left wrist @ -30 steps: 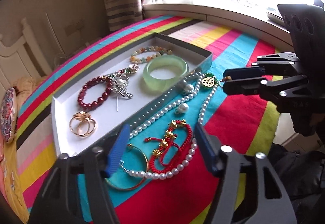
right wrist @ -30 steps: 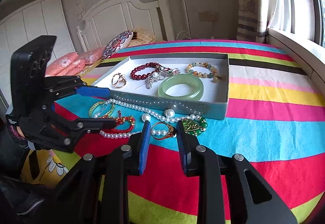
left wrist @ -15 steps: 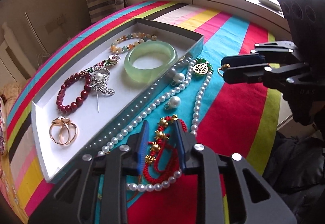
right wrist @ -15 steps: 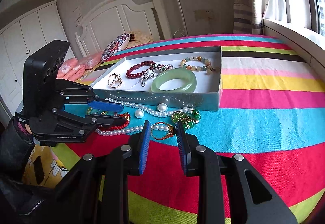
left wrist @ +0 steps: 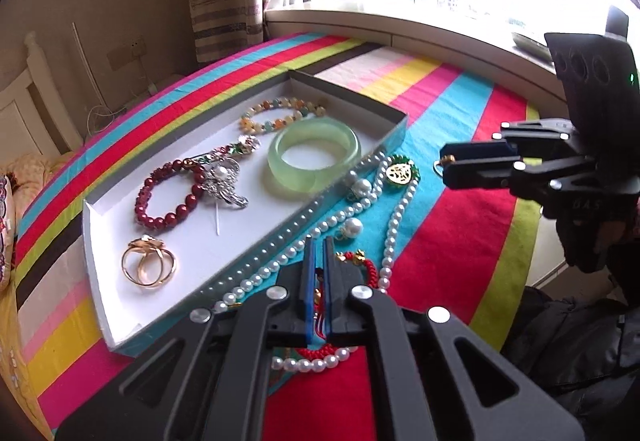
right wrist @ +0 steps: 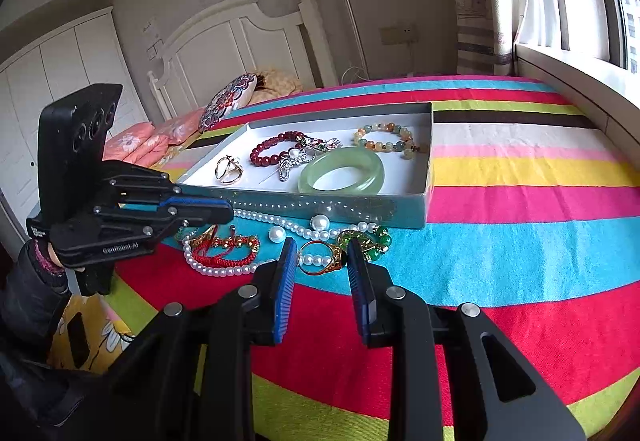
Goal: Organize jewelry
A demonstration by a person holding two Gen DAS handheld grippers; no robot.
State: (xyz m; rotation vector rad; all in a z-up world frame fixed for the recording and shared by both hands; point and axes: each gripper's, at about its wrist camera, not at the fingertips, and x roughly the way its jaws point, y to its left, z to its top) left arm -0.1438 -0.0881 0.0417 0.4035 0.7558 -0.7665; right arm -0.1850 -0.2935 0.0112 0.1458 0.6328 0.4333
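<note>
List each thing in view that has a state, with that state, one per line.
Left tool: just closed, pinching the red cord bracelet.
Right tool: part open, gold ring between its fingers, grip unclear.
Box: open, lidless.
Green bangle: flat in the box.
Pearl necklace: loose on the bedspread.

Glossy pearl necklace (left wrist: 394, 217) and translucent polished green bangle (left wrist: 314, 161) contrast with matt white cardboard tray (left wrist: 100, 265) on woven striped cloth (right wrist: 520, 241).

On the striped bedspread (right wrist: 520, 249) I see the shallow white cardboard tray (right wrist: 416, 201). In it lie a translucent green bangle (right wrist: 342, 171) and dark-red bead bracelet (right wrist: 272, 151). Before the tray lie a white pearl necklace (right wrist: 224, 271) and red braided cord bracelet (right wrist: 224, 251).
</note>
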